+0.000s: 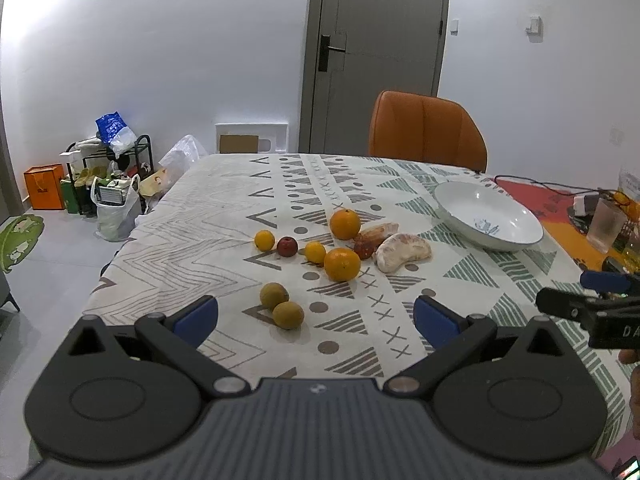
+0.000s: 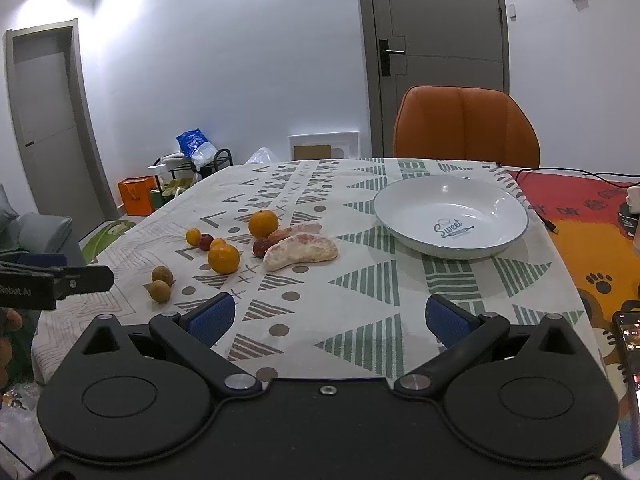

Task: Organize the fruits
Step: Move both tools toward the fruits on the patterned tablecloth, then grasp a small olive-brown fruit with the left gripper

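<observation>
Nearest the lens, the left tool [image 1: 316,320] hangs with its blue pads spread wide and nothing between them, low over the near edge of the surface [image 1: 208,216]. The right tool [image 2: 328,318] is likewise spread and empty.

Just ahead of the left tool lie two brown longans [image 1: 281,306], touching each other. Beyond them the rest of the fruit sits in a loose cluster: two oranges [image 1: 342,264], two small yellow citrus [image 1: 265,240], a dark red fruit [image 1: 287,246], and two peeled pomelo wedges [image 1: 403,252] side by side. A second reddish fruit is half hidden between the near orange and the wedges. The white bowl [image 2: 424,196], printed "Sweet", stands empty to the right, apart from the fruit.

The surface wears a cloth patterned with grey and green triangles; a red and orange mat [image 2: 580,224] covers its right end. An orange chair [image 2: 466,128] stands at the far side before a grey door [image 2: 440,40]. Bags and a small rack [image 1: 112,168] crowd the floor by the white wall.

A phone [image 2: 628,344] is cut off at the right edge, its screen unreadable.
</observation>
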Action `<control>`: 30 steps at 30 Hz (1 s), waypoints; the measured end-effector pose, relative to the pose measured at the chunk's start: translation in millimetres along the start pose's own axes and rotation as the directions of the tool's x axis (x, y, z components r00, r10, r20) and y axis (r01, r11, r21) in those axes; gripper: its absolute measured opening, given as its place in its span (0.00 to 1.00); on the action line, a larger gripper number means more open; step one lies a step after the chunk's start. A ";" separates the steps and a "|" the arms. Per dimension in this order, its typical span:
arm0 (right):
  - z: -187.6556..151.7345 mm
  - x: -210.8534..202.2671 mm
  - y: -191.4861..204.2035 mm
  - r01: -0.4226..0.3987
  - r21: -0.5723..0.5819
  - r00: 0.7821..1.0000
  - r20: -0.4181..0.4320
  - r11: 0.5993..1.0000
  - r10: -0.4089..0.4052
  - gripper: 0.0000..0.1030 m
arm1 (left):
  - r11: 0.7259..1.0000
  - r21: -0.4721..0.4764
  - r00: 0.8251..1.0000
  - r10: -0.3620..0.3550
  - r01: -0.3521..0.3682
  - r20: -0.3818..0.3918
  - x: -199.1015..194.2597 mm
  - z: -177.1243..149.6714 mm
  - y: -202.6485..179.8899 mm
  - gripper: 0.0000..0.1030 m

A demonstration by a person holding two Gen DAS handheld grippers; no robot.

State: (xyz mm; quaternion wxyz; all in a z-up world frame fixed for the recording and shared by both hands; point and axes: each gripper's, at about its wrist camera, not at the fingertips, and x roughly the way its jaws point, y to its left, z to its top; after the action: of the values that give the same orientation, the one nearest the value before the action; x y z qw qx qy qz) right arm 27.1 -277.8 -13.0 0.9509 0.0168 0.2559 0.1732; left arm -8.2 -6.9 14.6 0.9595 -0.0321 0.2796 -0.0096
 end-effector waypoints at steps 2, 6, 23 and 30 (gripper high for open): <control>-0.9 2.9 -0.4 -0.003 -0.001 1.000 -0.007 1.000 0.003 1.00 | 1.000 0.003 1.000 -0.003 0.003 0.009 1.0 -0.2 0.5 1.00; -1.7 9.2 0.0 -0.007 -0.005 1.000 -0.015 1.000 0.007 1.00 | 1.000 -0.001 1.000 0.001 -0.001 0.016 6.9 -1.2 4.7 1.00; 2.6 43.3 -16.5 -0.038 0.050 0.999 0.001 0.998 0.038 0.99 | 0.999 -0.033 1.000 0.000 0.000 0.007 44.5 -2.6 13.7 0.98; 5.2 59.3 -20.4 -0.059 0.062 0.998 -0.025 0.996 0.061 0.99 | 0.998 -0.061 1.000 -0.008 0.007 -0.015 61.0 -2.6 17.4 0.89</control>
State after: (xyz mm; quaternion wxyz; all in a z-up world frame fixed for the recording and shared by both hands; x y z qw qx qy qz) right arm 84.2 -276.6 -39.4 0.9408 0.0512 0.2732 0.1939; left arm 41.9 8.1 -21.4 0.9559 -0.0621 0.2868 -0.0049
